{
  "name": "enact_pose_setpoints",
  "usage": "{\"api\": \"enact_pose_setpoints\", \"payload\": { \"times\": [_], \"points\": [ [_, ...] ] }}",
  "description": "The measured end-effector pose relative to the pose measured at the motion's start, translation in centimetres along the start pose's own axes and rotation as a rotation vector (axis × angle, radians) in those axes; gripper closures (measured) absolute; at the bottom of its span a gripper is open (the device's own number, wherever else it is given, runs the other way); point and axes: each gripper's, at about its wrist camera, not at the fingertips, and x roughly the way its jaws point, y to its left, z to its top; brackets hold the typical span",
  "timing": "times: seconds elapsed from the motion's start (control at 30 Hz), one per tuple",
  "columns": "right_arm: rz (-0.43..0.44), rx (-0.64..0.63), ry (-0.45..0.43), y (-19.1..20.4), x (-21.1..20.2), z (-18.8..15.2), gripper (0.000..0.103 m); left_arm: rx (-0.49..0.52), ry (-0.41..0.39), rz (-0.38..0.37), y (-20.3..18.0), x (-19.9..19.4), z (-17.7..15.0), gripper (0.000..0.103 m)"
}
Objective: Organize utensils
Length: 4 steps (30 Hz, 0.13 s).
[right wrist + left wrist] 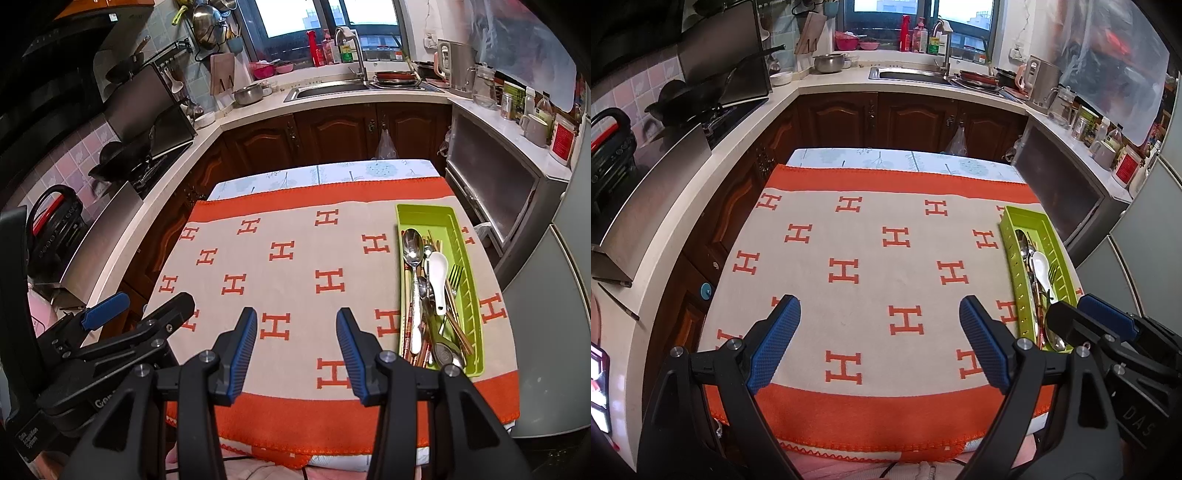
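So both grippers – left (879, 332), right (295, 343) – open, empty, over the cloth (295, 258); utensils (428, 291) in green tray (476, 317), right of right gripper's fingers (349, 347).

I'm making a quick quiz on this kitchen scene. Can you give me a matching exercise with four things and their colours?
Things:
1. tray
2. ceramic spoon
3. large spoon
4. cloth's border

Colours:
A. white
B. orange
C. lime green
D. shiny silver

Pairs: 1-C, 2-A, 3-D, 4-B
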Motion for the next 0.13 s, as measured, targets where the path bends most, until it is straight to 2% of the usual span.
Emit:
{"api": "enact_pose_setpoints", "payload": {
  "times": [0.13],
  "points": [
    [-0.004, -0.004, 0.009, 0.23, 0.37, -0.03, 0.058, -0.008, 0.008, -0.003, 0.31, 0.31, -0.07, 0.017]
  ]
}}
